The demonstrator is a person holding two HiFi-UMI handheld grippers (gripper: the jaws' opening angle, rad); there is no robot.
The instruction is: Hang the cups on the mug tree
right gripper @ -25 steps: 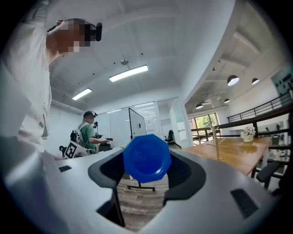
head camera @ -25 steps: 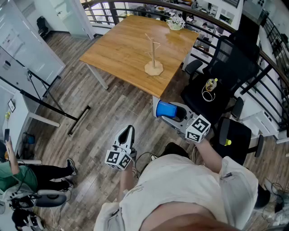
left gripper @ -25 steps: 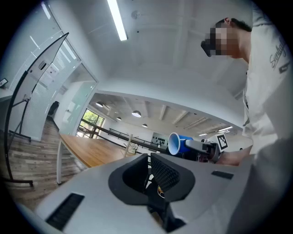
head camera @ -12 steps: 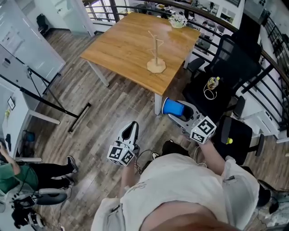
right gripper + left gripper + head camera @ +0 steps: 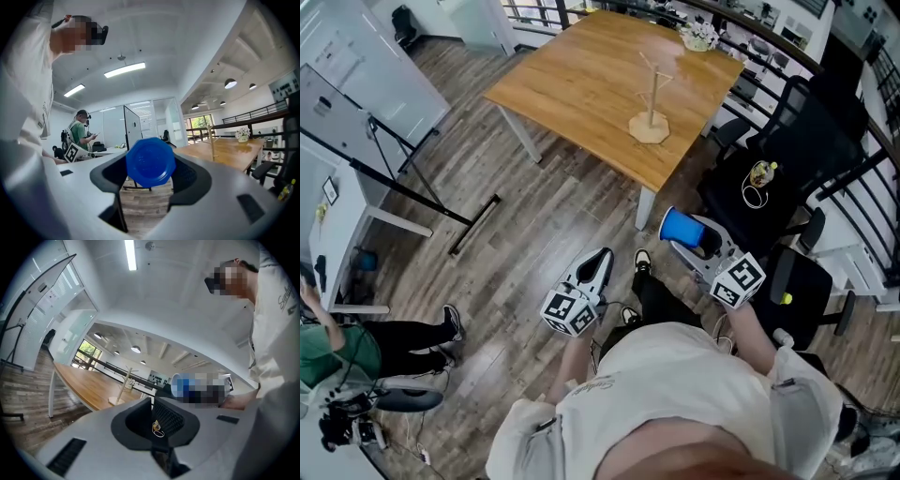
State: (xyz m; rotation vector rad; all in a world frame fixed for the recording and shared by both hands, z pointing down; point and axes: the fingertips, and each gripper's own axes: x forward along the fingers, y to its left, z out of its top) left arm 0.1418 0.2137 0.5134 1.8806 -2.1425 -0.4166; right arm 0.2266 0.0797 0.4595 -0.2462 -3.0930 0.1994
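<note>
Our right claw (image 5: 692,246) grips the blue cup (image 5: 679,226), as before. Our left claw (image 5: 598,263) is closed, empty. The mug tree (image 5: 650,111) on the table (image 5: 577,86) looks nearer now. The table corner is near the cup; bare floor (image 5: 534,225) lies left.

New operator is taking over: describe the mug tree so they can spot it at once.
Start at the large wooden table at the top of the head view. Near its right edge stands the mug tree, a thin pale post with short angled pegs on a flat base. Unlike the white flowers at the far corner, it is bare and stick-like.
</note>
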